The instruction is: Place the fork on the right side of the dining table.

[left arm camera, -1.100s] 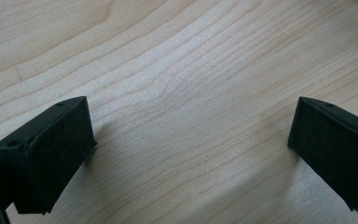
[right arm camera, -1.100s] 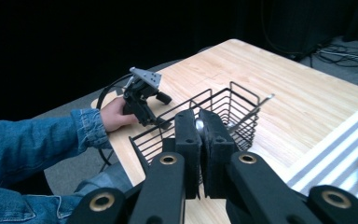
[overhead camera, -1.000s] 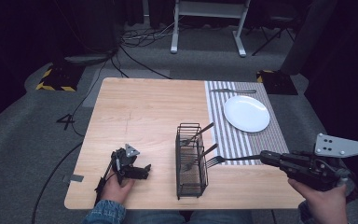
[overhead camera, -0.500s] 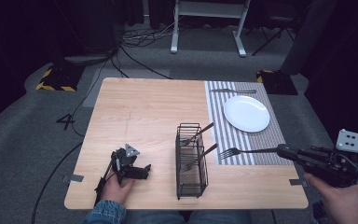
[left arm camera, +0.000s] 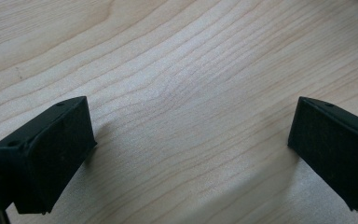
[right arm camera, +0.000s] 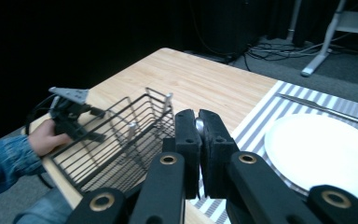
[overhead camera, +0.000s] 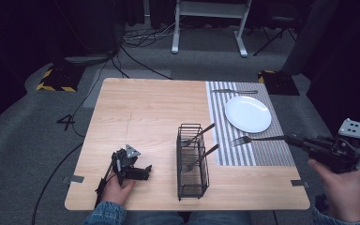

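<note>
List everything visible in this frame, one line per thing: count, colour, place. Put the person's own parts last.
Light wooden table: one, centre of the high view.
Grey-and-white striped placemat: one, table's right side.
Round white plate: one, on the placemat.
Silver table knife: one, on the placemat beyond the plate.
Black wire cutlery basket: one, near the table's front edge, left of the placemat.
Dark utensils in the basket: at least two, handles sticking out; kind unclear.
Silver fork: one, held above the placemat, tines toward the basket.
Left gripper: black, jaws open, on the table at front left.
Right gripper: black, shut on the fork handle.
</note>
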Demonstrator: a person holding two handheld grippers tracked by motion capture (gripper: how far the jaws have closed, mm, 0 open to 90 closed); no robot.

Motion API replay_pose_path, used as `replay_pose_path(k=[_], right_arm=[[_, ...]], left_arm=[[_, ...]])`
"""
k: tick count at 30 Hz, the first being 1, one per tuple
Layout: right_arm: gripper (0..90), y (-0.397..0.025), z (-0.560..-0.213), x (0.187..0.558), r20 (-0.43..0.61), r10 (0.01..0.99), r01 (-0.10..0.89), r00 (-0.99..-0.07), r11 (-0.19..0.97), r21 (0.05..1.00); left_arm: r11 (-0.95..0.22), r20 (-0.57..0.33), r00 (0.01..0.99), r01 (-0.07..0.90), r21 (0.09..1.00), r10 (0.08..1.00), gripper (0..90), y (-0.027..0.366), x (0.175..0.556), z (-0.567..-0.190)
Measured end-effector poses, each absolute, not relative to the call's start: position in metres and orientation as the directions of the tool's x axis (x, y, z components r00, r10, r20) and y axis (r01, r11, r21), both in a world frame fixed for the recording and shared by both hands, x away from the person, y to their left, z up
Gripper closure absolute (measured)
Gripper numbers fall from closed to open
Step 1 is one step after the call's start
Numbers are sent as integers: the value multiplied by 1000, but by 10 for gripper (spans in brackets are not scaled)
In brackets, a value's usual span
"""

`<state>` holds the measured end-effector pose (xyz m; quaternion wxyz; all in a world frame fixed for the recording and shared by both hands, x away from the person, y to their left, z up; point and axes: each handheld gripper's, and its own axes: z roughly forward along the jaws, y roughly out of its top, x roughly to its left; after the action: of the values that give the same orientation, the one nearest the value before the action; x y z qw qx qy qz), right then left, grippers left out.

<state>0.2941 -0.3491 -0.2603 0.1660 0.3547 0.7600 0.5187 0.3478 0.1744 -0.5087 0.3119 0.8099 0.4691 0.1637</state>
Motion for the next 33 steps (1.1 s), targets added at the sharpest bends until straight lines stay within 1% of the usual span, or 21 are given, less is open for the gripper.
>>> replay_pose_path(k=[7,15,21,26,33], right_arm=[[868,-350,-272,317,121,736,392,-666,207,896],[868,-346,-295,353,146,760,442,-633,200,874],[868,-341,-305,367,147,774,461,-616,203,864],[868,-341,-321,384,175,786,495,-593,185,849],[868,-340,-339,397,195,799,531,-569,176,829]], left_arm=[[-363,-30,505,658,660,862,3,174,348,-509],[-365,-30,508,657,660,861,3,175,348,-509],[-365,-30,508,657,660,861,4,175,348,-509],[-365,-30,508,657,660,861,4,175,348,-509],[-365,-30,508,657,660,861,4,175,348,-509]])
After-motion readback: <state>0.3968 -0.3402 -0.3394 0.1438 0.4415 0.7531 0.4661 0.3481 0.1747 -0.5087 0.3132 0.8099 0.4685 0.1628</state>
